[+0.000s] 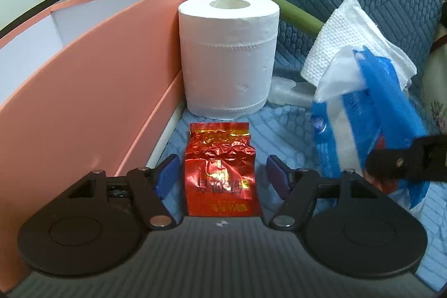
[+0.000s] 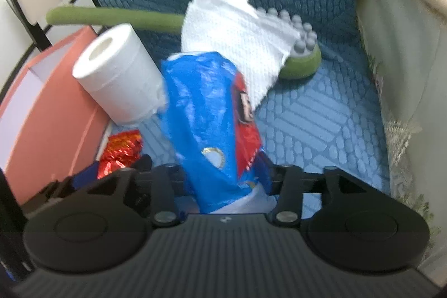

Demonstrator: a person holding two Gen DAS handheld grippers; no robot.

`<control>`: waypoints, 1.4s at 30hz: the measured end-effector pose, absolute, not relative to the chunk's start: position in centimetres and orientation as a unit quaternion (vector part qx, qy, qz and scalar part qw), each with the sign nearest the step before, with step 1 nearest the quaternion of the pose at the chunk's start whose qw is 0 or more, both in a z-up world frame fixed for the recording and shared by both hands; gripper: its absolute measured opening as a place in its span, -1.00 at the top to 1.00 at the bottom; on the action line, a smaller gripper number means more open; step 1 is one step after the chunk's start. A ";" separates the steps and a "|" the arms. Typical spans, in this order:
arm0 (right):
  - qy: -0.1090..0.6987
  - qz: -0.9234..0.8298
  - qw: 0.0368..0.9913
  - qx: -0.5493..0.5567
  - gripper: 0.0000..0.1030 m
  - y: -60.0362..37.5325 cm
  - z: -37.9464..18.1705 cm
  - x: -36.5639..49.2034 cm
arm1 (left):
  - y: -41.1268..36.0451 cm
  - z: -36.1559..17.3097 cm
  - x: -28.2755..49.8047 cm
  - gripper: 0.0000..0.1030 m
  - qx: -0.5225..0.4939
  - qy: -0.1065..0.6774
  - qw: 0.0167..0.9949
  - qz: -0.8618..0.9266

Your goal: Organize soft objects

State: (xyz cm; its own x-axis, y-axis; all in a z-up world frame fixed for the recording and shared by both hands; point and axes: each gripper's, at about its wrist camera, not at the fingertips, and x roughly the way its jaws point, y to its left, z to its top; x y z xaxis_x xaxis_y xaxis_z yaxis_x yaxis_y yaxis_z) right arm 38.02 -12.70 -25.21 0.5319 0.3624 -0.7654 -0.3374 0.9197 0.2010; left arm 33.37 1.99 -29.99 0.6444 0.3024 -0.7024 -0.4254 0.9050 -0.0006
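A crinkled red foil packet [image 1: 220, 169] lies flat on the blue seat cushion [image 1: 282, 136]. My left gripper [image 1: 220, 167] is open, one blue pad on each side of the packet with a gap to both. A blue plastic tissue pack [image 2: 212, 116] stands upright between the jaws of my right gripper [image 2: 226, 178] and fills the gap from side to side; the pads are hidden behind it. That pack [image 1: 366, 113] shows blurred at the right in the left wrist view. A white toilet roll [image 1: 227, 55] stands behind the packet. A white paper towel [image 1: 352, 35] leans on the backrest.
An open pink box [image 1: 83, 80] with a white inside stands hard against the left of the roll and packet. A green massage stick [image 2: 301, 63] with grey knobs lies along the backrest. A small clear plastic piece [image 1: 287, 92] lies beside the roll. White lace cloth [image 2: 405, 102] borders the right.
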 end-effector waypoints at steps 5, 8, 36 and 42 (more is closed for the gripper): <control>0.444 0.198 0.874 0.023 0.05 -12.8 -25.5 38.2 | 2.8 -30.1 33.3 -0.14 -0.101 0.372 0.901 0.201; 0.438 0.201 0.876 0.014 0.19 -12.6 -25.3 37.9 | 3.1 -29.9 33.2 -0.13 -0.108 0.369 0.902 0.194; 0.419 0.177 0.890 0.034 0.43 -15.4 -22.9 28.2 | 3.9 -24.4 26.7 -0.13 -0.140 0.358 0.918 0.096; 0.429 0.179 0.885 0.042 0.42 -15.2 -22.7 26.1 | 3.3 -22.1 24.3 -0.13 -0.128 0.350 0.926 0.056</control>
